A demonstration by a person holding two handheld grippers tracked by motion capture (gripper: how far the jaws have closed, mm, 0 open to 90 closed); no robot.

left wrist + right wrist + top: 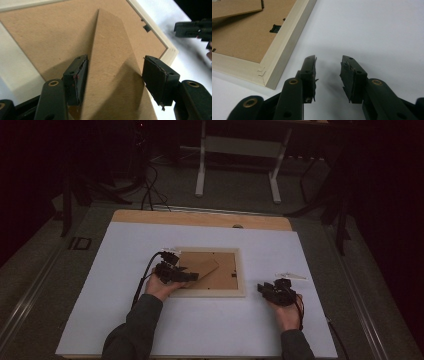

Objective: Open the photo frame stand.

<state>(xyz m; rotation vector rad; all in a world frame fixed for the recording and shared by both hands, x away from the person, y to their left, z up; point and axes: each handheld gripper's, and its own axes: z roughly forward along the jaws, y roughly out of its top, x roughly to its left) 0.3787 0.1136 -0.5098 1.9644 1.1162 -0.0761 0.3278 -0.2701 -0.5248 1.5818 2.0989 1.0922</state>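
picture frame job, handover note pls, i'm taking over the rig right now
Left tongs: open, jaws either side of the stand flap, pads not pressing it.
Right tongs: open, empty, over the white sheet beside the frame's corner.
Picture frame: face down mid-table, brown backing board in place.
Done: left tongs lined up on the flap.
Left: close on the flap; probably fold or lift it.

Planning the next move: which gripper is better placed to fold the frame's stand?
Left. The left gripper has its open jaws on either side of the stand; the right gripper hovers open over bare table beside the frame.
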